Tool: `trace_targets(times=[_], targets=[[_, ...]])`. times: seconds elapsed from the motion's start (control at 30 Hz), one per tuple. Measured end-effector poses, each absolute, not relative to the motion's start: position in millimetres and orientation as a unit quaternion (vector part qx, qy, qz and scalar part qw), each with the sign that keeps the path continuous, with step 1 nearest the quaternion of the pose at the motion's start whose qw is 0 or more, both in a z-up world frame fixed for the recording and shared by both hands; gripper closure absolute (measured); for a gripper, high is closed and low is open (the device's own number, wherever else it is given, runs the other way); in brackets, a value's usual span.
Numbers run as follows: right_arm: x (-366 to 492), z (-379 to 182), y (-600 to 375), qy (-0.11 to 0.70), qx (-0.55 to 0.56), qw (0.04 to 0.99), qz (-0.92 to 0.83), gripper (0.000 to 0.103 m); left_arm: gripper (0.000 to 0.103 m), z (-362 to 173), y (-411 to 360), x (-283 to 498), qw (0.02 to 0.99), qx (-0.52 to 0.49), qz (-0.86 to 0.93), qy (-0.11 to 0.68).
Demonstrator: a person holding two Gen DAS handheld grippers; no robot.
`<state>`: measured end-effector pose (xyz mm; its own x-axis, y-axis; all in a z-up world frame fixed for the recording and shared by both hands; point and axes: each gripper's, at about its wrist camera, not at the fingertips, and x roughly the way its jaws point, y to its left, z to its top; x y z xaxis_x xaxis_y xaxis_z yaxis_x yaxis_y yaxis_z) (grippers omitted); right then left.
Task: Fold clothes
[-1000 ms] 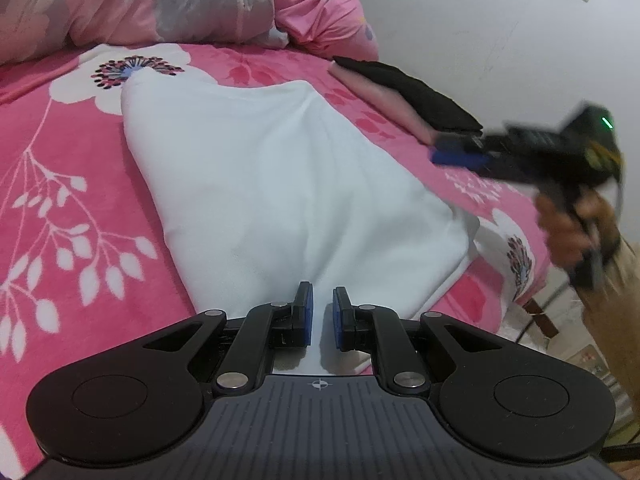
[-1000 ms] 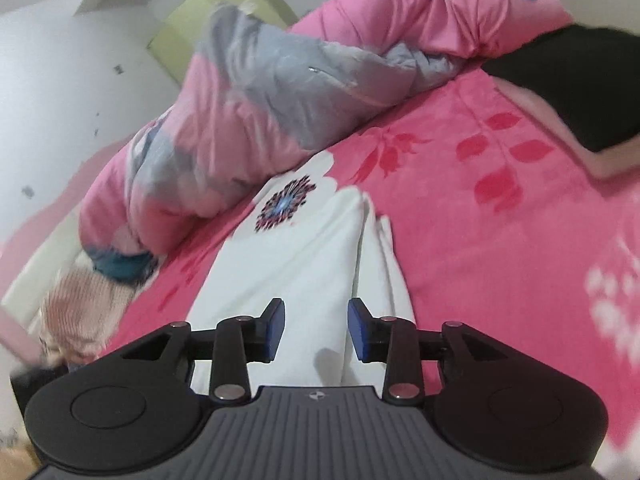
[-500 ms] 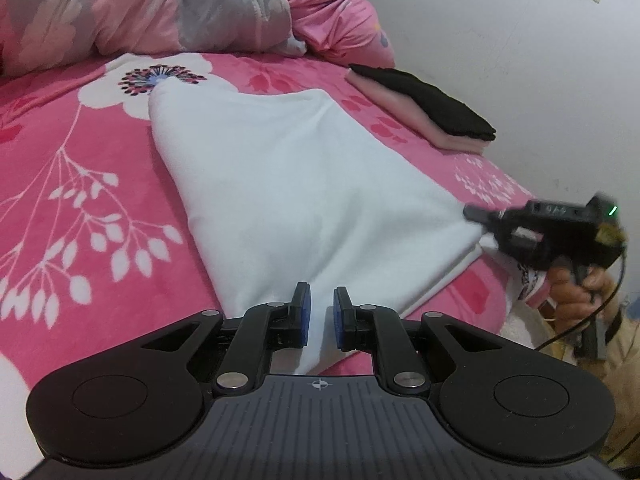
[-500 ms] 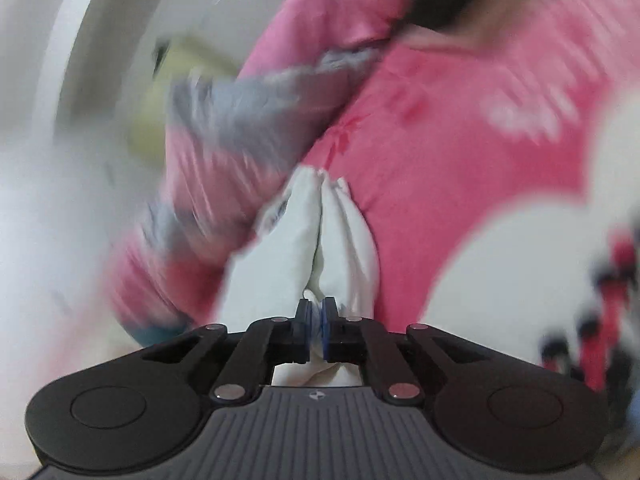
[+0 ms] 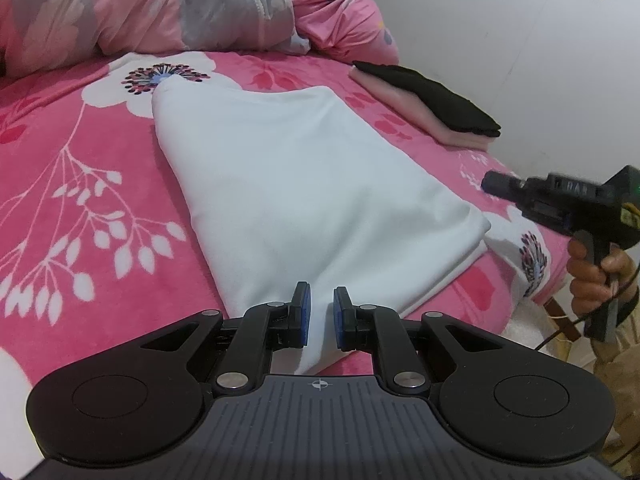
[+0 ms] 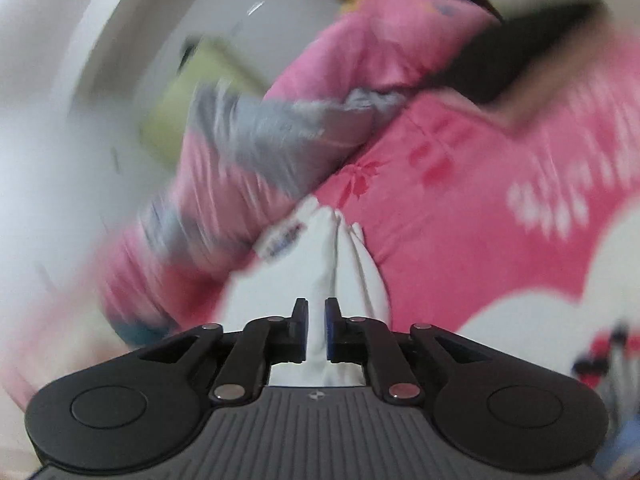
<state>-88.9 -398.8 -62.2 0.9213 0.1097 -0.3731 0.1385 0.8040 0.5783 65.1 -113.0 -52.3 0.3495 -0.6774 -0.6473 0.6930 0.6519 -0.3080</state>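
Both tongs grip the folded white cotton garment (image 5: 304,184) lying on the pink floral fleece blanket (image 5: 80,184). Left gripper (image 5: 319,316) pinches its near edge at six o'clock with narrow jaws. Right gripper (image 6: 316,330), whose jaws have just been opening slightly, has a bunched white corner between its blue pads (image 6: 330,332). Its hand (image 5: 592,280) sits at three o'clock; a black-on-pink folded stack (image 5: 432,100) lies at one o'clock.

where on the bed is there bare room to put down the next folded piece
Bare pink blanket left of the white garment, below the rumpled quilt. A narrower strip lies between the garment and the black and pink stack. The right edge is crowded by the right tool.
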Motion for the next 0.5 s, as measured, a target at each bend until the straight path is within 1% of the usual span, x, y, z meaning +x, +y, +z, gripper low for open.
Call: trace_targets(times=[0.07,0.1,0.17,0.23,0.33,0.5], targets=[[-85.4,-57.0,-374.0,0.221,0.222,0.95,-0.01,0.072,0.091,-52.4,-112.6,65.0,0.821,0.01,-0.417,0.389],[-84.1,-59.7,-365.8,0.232,0.198,0.952,-0.008,0.069,0.091,-52.5,-112.4,64.9,0.821,0.01,-0.418,0.389],[-83.8,-69.7,-355.6,0.261,0.169,0.95,-0.007,0.069,0.091,-52.9,-111.6,65.9,0.82,0.008,-0.419,0.389],[-94.3,-81.5,-357.9,0.271,0.167,0.948,-0.018,0.069,0.091,-53.6,-110.9,66.8,0.819,0.003,-0.421,0.39],[-113.6,-85.0,-369.7,0.264,0.215,0.94,-0.027,0.069,0.091,-54.3,-110.4,67.7,0.818,0.002,-0.423,0.39],[-121.1,-65.9,-366.8,0.231,0.213,0.949,-0.039,0.071,0.091,-53.8,-108.9,68.2,0.817,0.0,-0.425,0.389]])
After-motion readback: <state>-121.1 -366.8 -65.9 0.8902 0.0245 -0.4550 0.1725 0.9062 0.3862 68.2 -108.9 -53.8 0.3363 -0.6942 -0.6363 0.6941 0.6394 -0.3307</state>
